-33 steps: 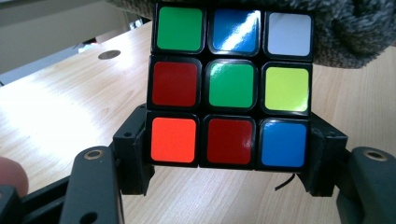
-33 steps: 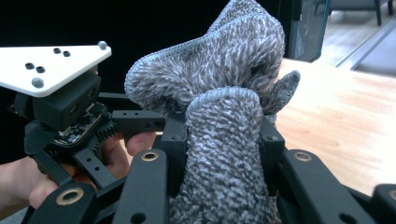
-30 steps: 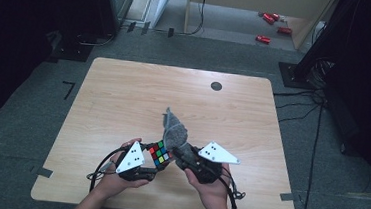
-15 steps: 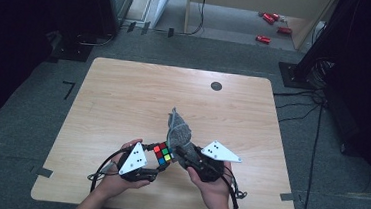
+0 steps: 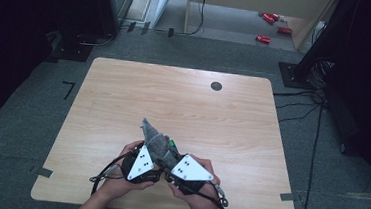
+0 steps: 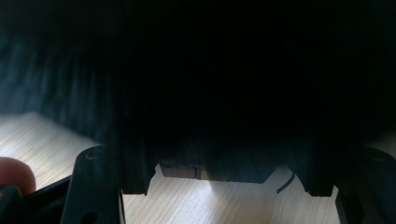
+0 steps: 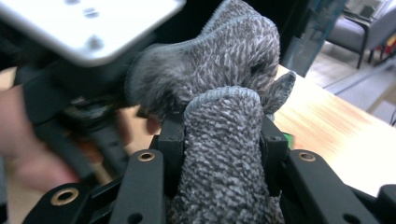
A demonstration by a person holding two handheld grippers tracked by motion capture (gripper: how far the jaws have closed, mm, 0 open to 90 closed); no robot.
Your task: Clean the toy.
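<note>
Starting at the right tongs (image 7: 223,138): they're clamped on a fold of the grey cloth (image 7: 224,70), which bulges up between the pads and flops forward over whatever sits ahead. The left tongs (image 6: 227,175) look closed about as far as they go. Their own camera is mostly blacked out by the cloth hanging in front of it, but a strip of red and yellow tiles peeks out at the bottom edge between the jaws, so I'd say they're gripping the puzzle cube (image 6: 181,171). From the high view both tongs are at the near edge of the bench (image 5: 184,99), tips almost meeting. The cube is tucked right between them, and a small sliver of green shows at about 1 o'clock from the tips. From the right tongs the cube is just off at 9 o'clock, touching or nearly touching the cloth. The cloth's long axis runs from roughly 5 o'clock up to a loose peak at 11 o'clock, so it lies diagonally over the cube's top. My guess is the next bit is dragging or wrapping the cloth across the cube. In that case the right hand does the travelling toward 9 o'clock while the left just holds the cube steady.
</note>
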